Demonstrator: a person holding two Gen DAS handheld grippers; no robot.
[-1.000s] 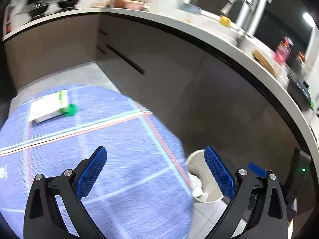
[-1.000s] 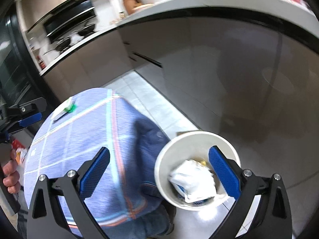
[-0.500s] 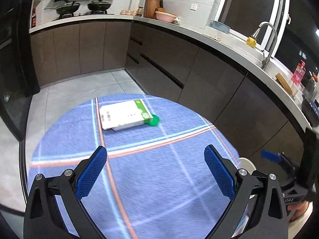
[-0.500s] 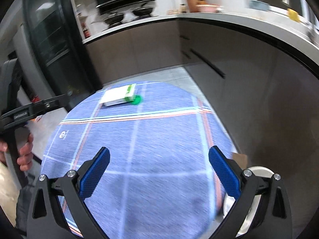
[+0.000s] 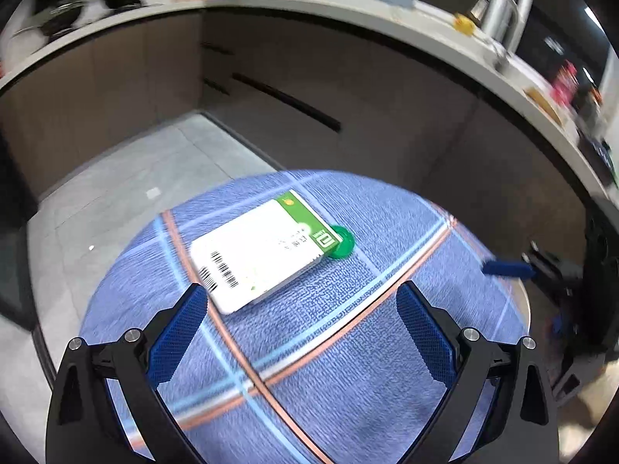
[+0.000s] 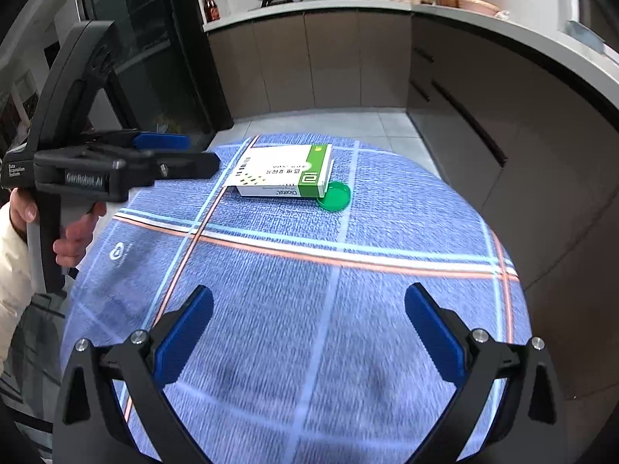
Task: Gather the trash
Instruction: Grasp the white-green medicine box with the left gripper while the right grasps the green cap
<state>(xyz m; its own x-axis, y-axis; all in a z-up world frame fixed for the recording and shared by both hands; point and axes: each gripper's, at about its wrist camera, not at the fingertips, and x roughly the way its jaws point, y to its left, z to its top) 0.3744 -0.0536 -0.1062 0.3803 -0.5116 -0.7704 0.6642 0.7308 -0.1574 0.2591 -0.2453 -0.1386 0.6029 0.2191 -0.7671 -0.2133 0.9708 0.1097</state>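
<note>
A white and green cardboard box (image 5: 259, 255) lies flat on a round table with a blue plaid cloth (image 5: 348, 348). A green round lid (image 5: 342, 246) lies against the box's green end. My left gripper (image 5: 301, 332) is open and empty, just short of the box's near end. My right gripper (image 6: 309, 336) is open and empty over the near part of the table; in its view the box (image 6: 282, 172) and lid (image 6: 334, 196) lie at the far side. The left gripper (image 6: 170, 154) shows there, at the left of the box.
Dark kitchen cabinets (image 6: 348, 62) under a grey counter curve around behind and to the right of the table. A sink tap (image 5: 499, 11) and small items stand on the counter. Grey tiled floor (image 5: 135, 178) lies beyond the table. A dark glass door (image 6: 147, 50) stands at the left.
Both grippers swung away from the white bin on the floor and came over the table. The left gripper moved closer to the box. Both stayed open.
</note>
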